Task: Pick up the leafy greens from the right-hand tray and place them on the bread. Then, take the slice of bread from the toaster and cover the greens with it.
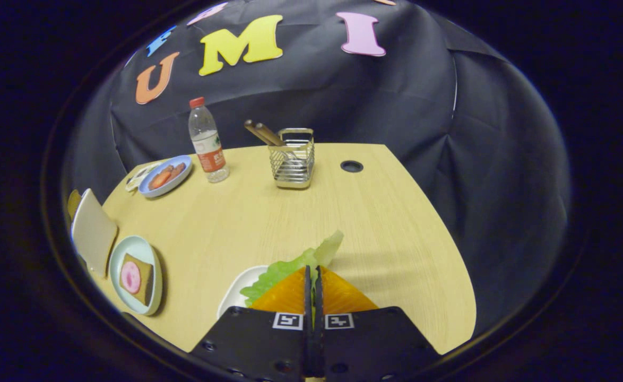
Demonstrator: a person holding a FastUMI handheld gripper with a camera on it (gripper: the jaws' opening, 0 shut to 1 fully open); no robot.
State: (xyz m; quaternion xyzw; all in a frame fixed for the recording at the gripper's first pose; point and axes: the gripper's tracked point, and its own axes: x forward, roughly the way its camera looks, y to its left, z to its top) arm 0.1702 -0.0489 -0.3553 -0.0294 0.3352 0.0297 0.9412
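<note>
Toaster point(93, 231), far left of the counter point(375, 223): pale, with what looks like a brown slice showing at its top. That slice is your cover for later, so it stays put for now.

Plate with bread point(135, 274), just beside the toaster: the bread point(137, 278) lies flat with a pink round on it, face up and open. This is where your greens must land, and it sits well to the left of your fingers.

Blue plate point(166, 175), far side of the counter: holds reddish pieces, no part of this job.

Water bottle point(207, 140) and wire basket point(292, 157) with wooden sticks stand upright near the back edge, apart from your path.

White tray point(233, 297), just left of your fingers: part of its rim shows, with the greens lifted above it.

Leafy greens point(295, 265): the leaf spreads left and up ahead of your fingers, its stem end caught between them.

Gripper point(314, 286): your fingers are pressed nearly together with just a thin slit left, pinching the leaf. Judged from this, the pick is made and the carry leftward to the bread remains.
</note>
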